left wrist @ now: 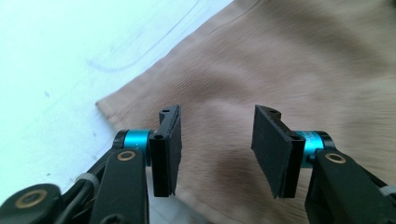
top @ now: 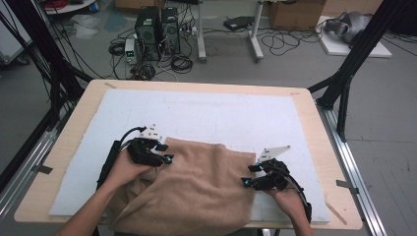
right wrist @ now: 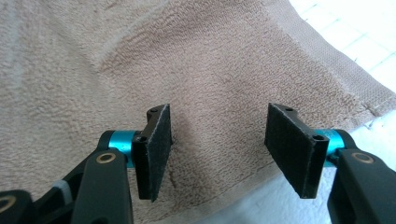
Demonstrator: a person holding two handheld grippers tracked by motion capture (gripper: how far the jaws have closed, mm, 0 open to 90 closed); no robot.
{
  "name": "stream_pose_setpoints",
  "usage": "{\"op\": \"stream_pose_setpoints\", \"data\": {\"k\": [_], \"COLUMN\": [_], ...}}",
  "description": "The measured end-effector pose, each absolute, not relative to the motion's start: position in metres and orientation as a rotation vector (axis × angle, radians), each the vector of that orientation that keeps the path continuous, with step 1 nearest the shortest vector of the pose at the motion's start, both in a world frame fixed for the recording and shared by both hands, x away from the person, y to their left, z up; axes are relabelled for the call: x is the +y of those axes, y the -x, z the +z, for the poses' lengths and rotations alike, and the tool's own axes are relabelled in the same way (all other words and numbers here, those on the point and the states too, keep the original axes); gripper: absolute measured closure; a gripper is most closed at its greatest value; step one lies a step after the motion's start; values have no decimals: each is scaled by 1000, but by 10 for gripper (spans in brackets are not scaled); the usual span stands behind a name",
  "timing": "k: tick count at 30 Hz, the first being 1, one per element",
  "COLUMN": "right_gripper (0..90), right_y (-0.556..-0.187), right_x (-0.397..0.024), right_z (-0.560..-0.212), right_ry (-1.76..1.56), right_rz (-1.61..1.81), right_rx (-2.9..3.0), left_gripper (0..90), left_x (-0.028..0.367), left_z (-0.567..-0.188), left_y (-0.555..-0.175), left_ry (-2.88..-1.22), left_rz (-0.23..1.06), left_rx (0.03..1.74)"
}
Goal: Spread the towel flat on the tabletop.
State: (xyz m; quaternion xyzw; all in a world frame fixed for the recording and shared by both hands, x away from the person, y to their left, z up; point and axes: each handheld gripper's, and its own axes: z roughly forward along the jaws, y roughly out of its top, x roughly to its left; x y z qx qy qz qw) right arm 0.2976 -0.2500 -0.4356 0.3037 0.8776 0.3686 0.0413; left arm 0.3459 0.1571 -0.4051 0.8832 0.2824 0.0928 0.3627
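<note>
Left gripper view puts the left gripper [left wrist: 217, 151] released, its jaws parted over bare cloth with nothing pinched between the pads [left wrist: 170, 144]. From there the tan towel [left wrist: 280, 79] runs out toward 1 o'clock, its hemmed corner lying at about 10 o'clock on the white mat [left wrist: 56, 46]. In the right gripper view the right gripper [right wrist: 229, 151] is likewise let go, jaws standing apart above the terry pile, the towel's hemmed edge crossing toward 3 o'clock.

From the high view, the left gripper [top: 164, 152] rests at the towel's 10 o'clock corner and the right gripper [top: 248, 176] at its 3 o'clock side. The towel [top: 196, 191] lies rumpled across the near half of the mat [top: 221, 118], which covers the wooden surface [top: 314, 108], and spills over the near edge.

The towel looks soft, limp and light, grippy rather than slick; it will sag and fold under its own weight. Best hold, I judge, is on the hemmed corners, pinching the full thickness.
</note>
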Motion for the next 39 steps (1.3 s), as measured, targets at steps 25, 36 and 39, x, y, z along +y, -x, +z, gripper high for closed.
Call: {"op": "stream_pose_setpoints", "data": {"k": [25,36,39], "right_gripper": [845,845,711], "right_y": [-329,-415,-441], "right_x": [-240,-232,-230], "right_z": [-418,-321,-300], "right_ry": [-809,-766,-846], "right_rz": [1023,1020,1055], "right_rx": [2684,2479,2377], "left_gripper": [863,864,613], "left_x": [165,183,182], "left_z": [-412,-335,-320], "left_y": [-360,-416,-435], "left_ry": [-2290,-1961,-1929], "left_rz": [282,615,633], "left_rx": [865,981,1054]}}
